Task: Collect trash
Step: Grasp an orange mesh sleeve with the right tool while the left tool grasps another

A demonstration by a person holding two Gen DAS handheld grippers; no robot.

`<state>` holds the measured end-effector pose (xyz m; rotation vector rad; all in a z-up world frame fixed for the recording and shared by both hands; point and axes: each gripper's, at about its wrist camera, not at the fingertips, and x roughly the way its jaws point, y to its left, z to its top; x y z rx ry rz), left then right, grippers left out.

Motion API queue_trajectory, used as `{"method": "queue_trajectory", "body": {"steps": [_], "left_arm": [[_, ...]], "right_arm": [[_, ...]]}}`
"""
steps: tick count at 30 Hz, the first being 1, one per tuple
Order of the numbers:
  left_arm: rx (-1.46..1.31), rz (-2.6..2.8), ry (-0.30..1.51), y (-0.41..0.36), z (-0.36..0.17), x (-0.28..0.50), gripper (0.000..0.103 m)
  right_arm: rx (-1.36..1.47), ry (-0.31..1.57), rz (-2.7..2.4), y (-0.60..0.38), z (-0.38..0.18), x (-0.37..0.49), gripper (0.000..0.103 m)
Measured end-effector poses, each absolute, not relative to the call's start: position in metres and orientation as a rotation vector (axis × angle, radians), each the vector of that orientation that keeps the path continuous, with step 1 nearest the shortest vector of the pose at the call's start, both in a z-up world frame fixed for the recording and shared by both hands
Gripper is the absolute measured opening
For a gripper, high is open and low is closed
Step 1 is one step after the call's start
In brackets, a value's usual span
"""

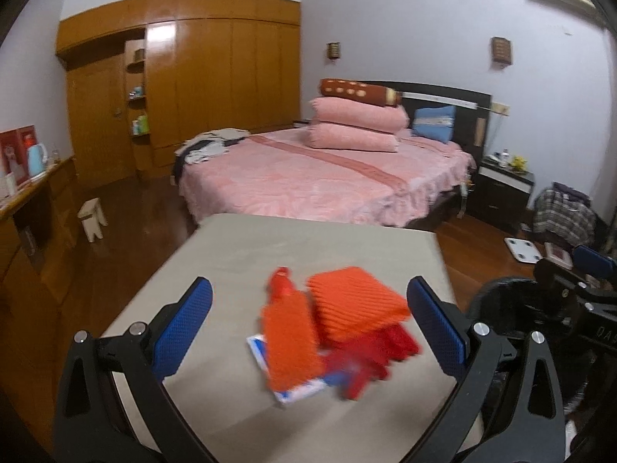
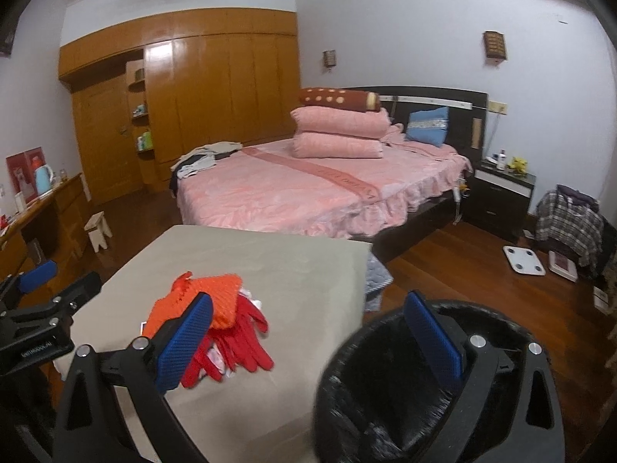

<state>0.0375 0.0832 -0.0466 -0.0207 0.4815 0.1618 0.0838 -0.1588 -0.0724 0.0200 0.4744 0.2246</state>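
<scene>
Behind the beige table [image 1: 308,247] the pink bed [image 1: 320,177] is filling the room, folded pink quilts [image 1: 358,127] stacking up at its headboard end with a blue pillow [image 1: 434,122] beside them, and a wooden wardrobe [image 1: 200,85] is lining the wall beyond the bed. A small stool [image 1: 92,218] is standing on the floor to the table's left, a white scale [image 2: 525,259] lying on the floor off to its right.

On the table, the trash pile [image 1: 331,328] is sitting near the front edge: orange knitted pieces [image 1: 354,305] lying over red gloves [image 2: 239,343] and a blue-and-white wrapper [image 1: 266,351], all blurred in the left wrist view.

The left gripper [image 1: 308,328] is hovering with jaws spread wide either side of the pile, nothing held. The right gripper [image 2: 308,343] is gaping wide too, empty, its right finger over the black-lined trash bin [image 2: 385,405] standing just beside the table's right edge, nothing blocking the pile.
</scene>
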Motion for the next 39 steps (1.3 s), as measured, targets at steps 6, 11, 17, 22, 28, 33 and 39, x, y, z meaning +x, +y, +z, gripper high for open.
{"method": "queue_trajectory", "body": {"steps": [6,11,17,22,28,33,39], "left_arm": [[-0.064,0.213,0.51,0.122,-0.056,0.056,0.098],[-0.067,0.223,0.526,0.136,-0.061,0.065,0.098],[-0.07,0.231,0.546,0.144,-0.071,0.075,0.098],[-0.072,0.239,0.556,0.15,-0.08,0.084,0.098],[-0.076,0.23,0.596,0.152,-0.092,0.09,0.092],[-0.093,0.201,0.633,0.149,-0.105,0.094,0.081],[-0.098,0.163,0.645,0.137,-0.114,0.098,0.081]], "right_arm": [[0.022,0.528,0.299,-0.123,-0.086,0.118,0.093],[-0.027,0.574,0.369,-0.088,-0.099,0.143,0.086],[-0.041,0.661,0.417,-0.061,-0.124,0.166,0.082],[-0.058,0.726,0.446,-0.05,-0.142,0.176,0.071],[-0.023,0.785,0.552,-0.045,-0.156,0.177,0.036],[-0.035,0.774,0.582,-0.049,-0.154,0.172,0.016],[-0.006,0.758,0.567,-0.062,-0.148,0.166,0.015]]}}
